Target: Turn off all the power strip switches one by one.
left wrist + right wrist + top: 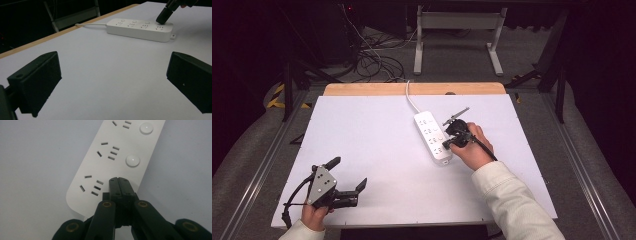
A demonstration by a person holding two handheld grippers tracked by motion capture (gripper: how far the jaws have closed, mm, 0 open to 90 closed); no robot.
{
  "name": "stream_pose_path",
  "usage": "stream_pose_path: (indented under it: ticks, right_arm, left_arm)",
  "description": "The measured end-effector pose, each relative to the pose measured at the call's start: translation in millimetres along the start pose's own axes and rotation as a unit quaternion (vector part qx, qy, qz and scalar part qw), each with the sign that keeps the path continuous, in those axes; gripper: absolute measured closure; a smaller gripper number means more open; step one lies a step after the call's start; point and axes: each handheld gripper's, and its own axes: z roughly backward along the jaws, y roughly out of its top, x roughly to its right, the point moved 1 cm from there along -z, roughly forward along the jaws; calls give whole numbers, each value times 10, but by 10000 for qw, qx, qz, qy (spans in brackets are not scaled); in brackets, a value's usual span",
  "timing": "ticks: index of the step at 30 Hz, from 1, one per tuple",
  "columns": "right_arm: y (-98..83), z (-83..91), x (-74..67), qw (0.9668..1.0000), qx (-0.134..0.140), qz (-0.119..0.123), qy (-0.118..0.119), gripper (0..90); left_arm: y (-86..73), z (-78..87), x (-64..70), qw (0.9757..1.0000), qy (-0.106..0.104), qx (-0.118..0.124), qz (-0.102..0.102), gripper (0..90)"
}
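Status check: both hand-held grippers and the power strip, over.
Right hand-held gripper shut, tips down on the white power strip at its end switch spot. Left hand-held gripper open, apart, near the table edge. Nothing in the way.

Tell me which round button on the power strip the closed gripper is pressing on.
The end button farthest from the cord: the shut right gripper covers it on the power strip, while the next two buttons stay uncovered.

The high view looks forward and down over the table (362,150); both gripper views sit low and close, sharing the power strip (432,138) (140,28) (112,157)
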Motion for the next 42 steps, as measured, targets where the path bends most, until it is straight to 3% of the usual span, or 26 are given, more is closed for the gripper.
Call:
stream_pose_path:
  ticks: [4,7,8,9,10,13,23,31,42]
  right_arm:
    - [1,-11,-8,10000,-13,-29,-23,900]
    - [11,-1,-35,9999,9,81,-100,900]
    - [30,61,-55,9994,241,204,-118,900]
    - [30,61,-55,9994,241,204,-118,900]
    - [61,141,-67,9978,611,237,-113,900]
    - [98,204,-59,9962,828,250,-120,900]
    - [184,229,-1,9956,882,242,-200,900]
    - [205,19,26,9964,756,295,-231,900]
    - [213,-114,112,9976,620,150,-269,900]
  left_arm:
    - [1,-1,4,10000,-4,17,17,2]
    - [6,6,-7,10000,19,16,-37,2]
    - [5,7,-8,10000,16,28,-23,2]
    - [4,8,-12,10000,17,22,-22,2]
    - [2,5,-14,10000,13,16,-5,2]
    - [-3,-10,-18,10000,8,8,46,3]
    - [0,-3,-13,10000,12,9,12,2]
    - [-2,-3,-15,10000,16,5,42,2]
    - [-5,-6,-22,10000,9,3,54,3]
